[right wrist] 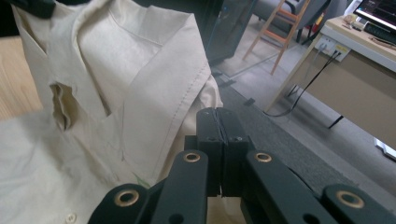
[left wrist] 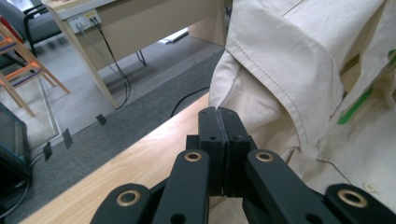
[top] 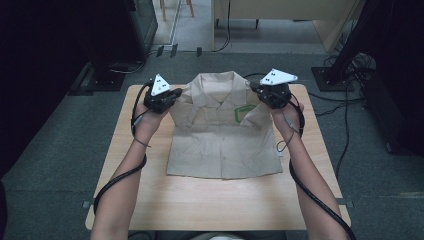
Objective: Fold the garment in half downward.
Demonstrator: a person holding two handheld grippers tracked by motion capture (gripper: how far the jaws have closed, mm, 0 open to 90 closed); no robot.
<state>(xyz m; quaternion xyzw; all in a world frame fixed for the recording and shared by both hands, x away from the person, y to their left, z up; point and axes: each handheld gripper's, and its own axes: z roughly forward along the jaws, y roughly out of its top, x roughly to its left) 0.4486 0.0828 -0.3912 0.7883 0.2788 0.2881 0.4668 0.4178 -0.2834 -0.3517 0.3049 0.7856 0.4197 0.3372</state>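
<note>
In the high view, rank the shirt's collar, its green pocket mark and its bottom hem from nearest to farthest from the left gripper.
1. The collar, at the shirt's top, lies nearest the left gripper.
2. The green pocket mark, on the chest towards the right gripper's side.
3. The bottom hem, at the shirt's near edge towards the person.

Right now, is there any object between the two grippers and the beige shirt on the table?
No. The left gripper and right gripper are already at the shoulders of the shirt, jaws closed on the fabric and lifting its top off the table. Nothing visible stands between.
</note>
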